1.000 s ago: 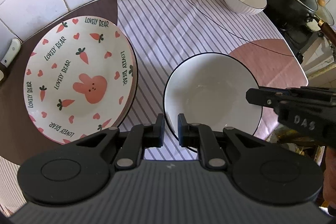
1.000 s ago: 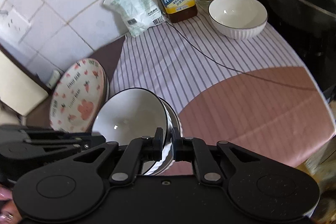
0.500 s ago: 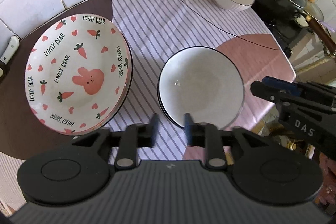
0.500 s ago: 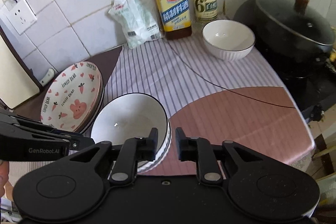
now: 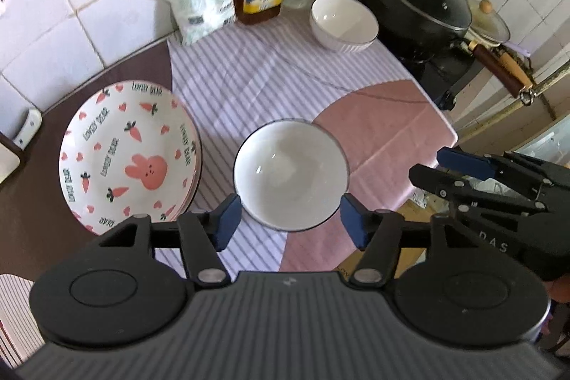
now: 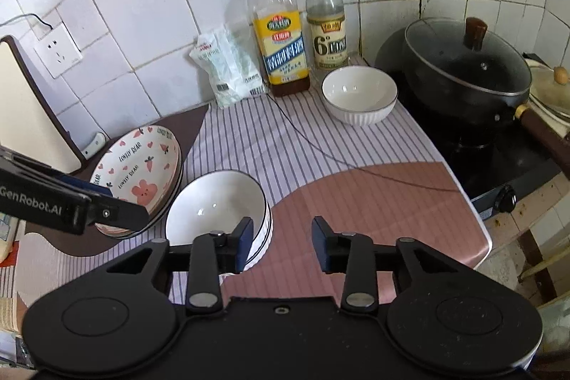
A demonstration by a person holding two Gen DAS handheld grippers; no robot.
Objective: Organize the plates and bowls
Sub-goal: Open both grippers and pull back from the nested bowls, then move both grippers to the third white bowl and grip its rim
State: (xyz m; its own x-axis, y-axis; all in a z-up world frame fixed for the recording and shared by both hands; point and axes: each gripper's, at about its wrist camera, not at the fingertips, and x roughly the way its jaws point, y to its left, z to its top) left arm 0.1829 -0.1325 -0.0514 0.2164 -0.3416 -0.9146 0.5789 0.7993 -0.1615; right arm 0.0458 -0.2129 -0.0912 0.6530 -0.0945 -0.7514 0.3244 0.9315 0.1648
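Observation:
A stack of white bowls with black rims point(image 5: 290, 173) point(image 6: 213, 202) sits on the striped cloth near the counter's front. A stack of rabbit-and-carrot plates point(image 5: 130, 155) point(image 6: 137, 171) lies to its left. A ribbed white bowl point(image 5: 343, 22) point(image 6: 359, 95) stands at the back by the bottles. My left gripper point(image 5: 289, 220) is open and empty, above and in front of the bowl stack. My right gripper point(image 6: 282, 239) is open and empty, just right of the stack; it also shows in the left wrist view point(image 5: 473, 173).
An oil bottle point(image 6: 278, 34), a vinegar bottle point(image 6: 327, 20) and a white bag point(image 6: 228, 66) stand against the tiled wall. A lidded black wok point(image 6: 463, 66) sits on the stove at right. A cutting board point(image 6: 28, 109) leans at left. The counter edge point(image 6: 481, 237) drops off right.
Both grippers opened, let go of the bowl rim and drew back and up. The black-rimmed bowl now rests on the stack.

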